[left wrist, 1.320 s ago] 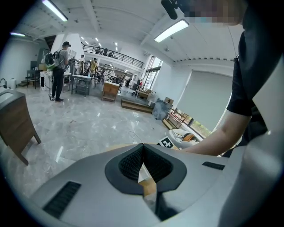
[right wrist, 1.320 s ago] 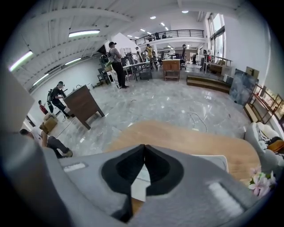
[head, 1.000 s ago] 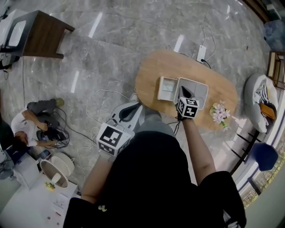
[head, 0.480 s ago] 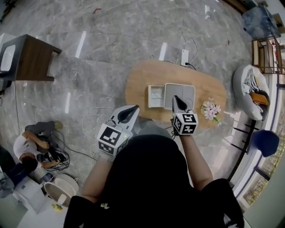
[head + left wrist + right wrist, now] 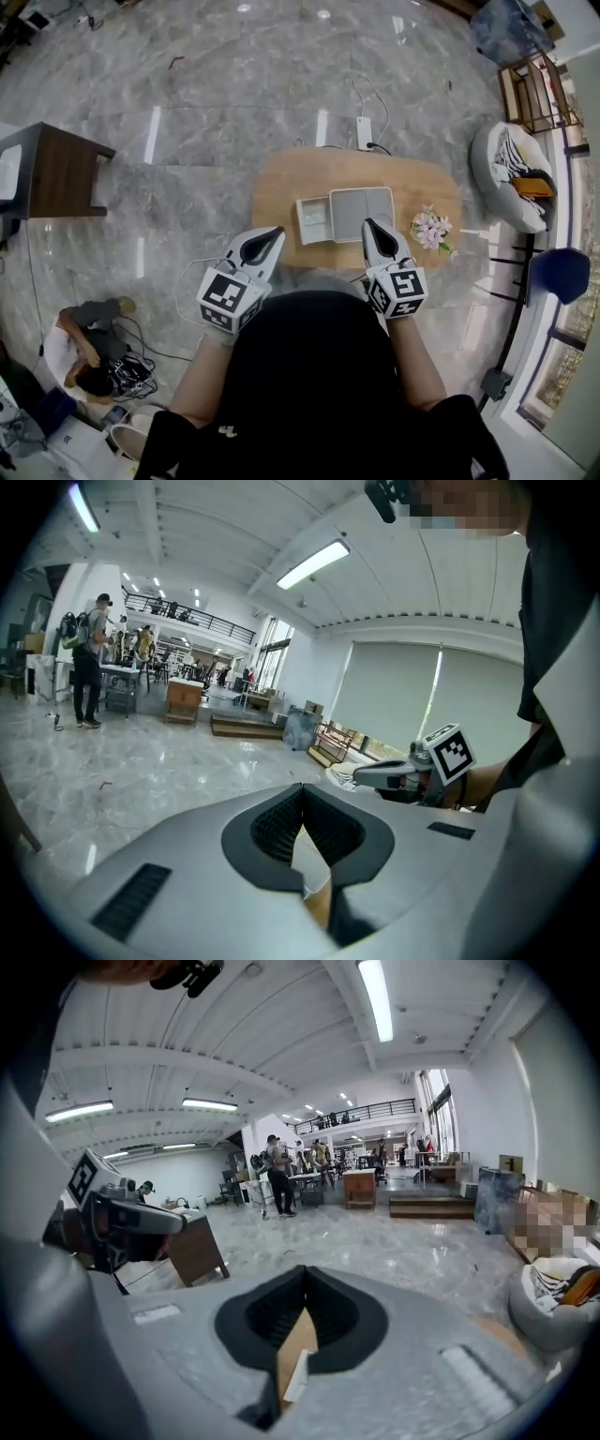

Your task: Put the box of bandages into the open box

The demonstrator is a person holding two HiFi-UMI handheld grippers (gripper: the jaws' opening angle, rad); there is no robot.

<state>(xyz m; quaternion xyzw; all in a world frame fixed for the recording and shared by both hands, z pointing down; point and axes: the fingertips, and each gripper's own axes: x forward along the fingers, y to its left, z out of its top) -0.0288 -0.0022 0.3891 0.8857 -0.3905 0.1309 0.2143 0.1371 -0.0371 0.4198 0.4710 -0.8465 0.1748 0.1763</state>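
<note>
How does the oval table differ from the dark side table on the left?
The oval table is light wood with rounded ends; the dark side table is dark brown and square-cornered. The oval table looks larger than the side table and carries white boxes and flowers. Both stand on the grey marble floor.

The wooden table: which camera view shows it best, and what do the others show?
The head view. It shows the whole oval wooden table from above, with a small white box, a larger white box and flowers on it. The two gripper views show only a narrow brown strip of it, low in the picture.
</note>
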